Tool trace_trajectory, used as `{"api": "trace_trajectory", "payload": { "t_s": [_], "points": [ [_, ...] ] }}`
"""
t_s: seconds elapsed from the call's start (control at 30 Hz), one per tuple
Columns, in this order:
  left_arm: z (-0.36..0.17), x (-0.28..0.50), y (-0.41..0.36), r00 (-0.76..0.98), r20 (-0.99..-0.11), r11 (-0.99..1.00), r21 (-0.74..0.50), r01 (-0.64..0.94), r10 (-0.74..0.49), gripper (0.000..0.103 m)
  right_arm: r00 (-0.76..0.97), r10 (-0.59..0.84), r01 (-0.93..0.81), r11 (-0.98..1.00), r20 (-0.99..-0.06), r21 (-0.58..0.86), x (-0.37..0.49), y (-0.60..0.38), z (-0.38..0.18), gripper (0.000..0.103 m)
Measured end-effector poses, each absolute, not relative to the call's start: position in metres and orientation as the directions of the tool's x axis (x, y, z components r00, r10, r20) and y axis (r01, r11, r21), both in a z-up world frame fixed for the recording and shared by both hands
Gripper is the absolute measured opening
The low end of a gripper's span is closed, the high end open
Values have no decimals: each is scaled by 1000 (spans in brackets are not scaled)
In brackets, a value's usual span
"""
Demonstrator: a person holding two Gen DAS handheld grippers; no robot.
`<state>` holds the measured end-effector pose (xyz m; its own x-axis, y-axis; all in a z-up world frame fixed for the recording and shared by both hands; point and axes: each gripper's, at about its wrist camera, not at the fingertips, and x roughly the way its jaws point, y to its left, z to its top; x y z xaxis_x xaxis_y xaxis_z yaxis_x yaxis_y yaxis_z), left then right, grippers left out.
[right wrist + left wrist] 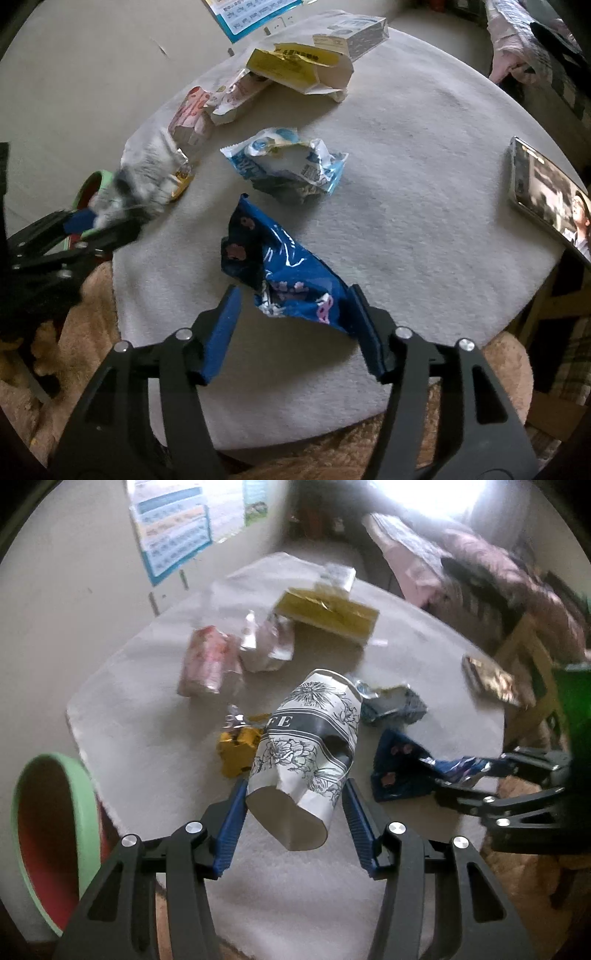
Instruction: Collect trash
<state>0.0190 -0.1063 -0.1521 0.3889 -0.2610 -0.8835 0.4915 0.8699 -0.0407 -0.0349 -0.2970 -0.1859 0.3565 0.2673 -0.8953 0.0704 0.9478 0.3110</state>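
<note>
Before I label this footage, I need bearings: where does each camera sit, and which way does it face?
Left wrist: on the left hand-held gripper, looking down along its fingers at a crumpled floral paper cup between them; the right hand-held gripper shows.
Right wrist: on the right hand-held gripper, looking down at a dark blue snack wrapper.
Shared: round grey-clothed table, the wrapper, the cup.

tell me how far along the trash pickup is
Done: nothing visibly in the green-rimmed bin yet. In hand: the left gripper grips the crumpled paper cup; the right gripper stands open around the dark blue wrapper, which lies on the table. Left: the light blue wrapper, yellow box, pink packets and gold wrapper.
</note>
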Motion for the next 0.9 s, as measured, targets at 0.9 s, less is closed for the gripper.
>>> {"api": "trace_trajectory", "payload": {
  "t_s": [0.9],
  "points": [
    [-110, 17, -3, 557, -804, 975, -123, 184, -206, 50, 447, 349, -22, 925, -823, 380, -28, -255, -126, 30]
  ]
}}
